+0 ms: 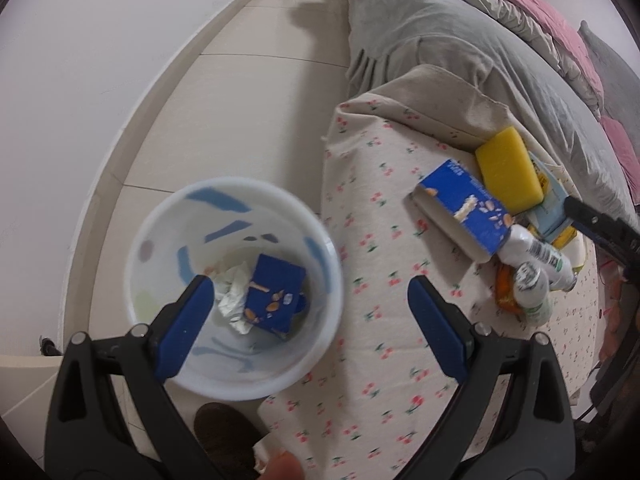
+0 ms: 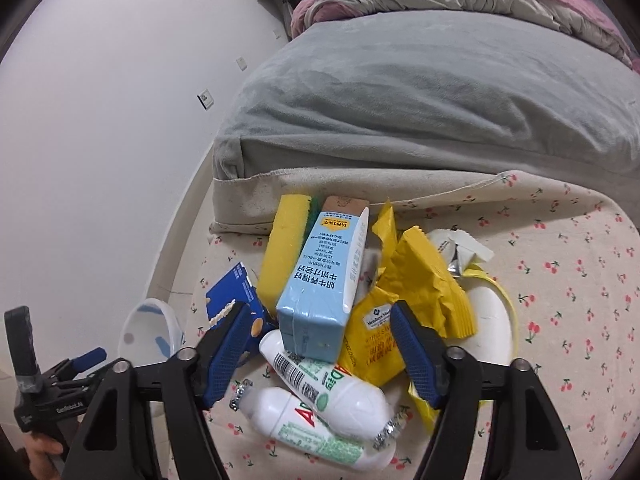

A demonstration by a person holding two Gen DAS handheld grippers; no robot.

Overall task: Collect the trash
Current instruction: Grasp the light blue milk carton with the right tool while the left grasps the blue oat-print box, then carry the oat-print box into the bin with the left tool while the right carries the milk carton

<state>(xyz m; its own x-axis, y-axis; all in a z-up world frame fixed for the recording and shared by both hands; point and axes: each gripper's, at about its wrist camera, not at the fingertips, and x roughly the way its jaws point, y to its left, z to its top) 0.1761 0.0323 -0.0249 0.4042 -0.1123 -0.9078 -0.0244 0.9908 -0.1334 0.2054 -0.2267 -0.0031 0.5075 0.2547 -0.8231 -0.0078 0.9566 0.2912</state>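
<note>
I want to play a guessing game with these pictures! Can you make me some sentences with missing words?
1. The round white plastic bin stands on the ____.
2. Inside it lies a dark ____ carton beside crumpled paper.
3. The light blue milk carton leans on a ____ sponge.
4. The right gripper jaws are ____.

Missing words: floor, blue, yellow, open

The light blue milk carton [image 2: 320, 280] covers much of the yellow sponge [image 2: 282, 256] behind it and the yellow snack wrappers [image 2: 416, 280] beside it. The white bin [image 2: 150, 330], left of the carton, is half hidden by the gripper's finger.
</note>
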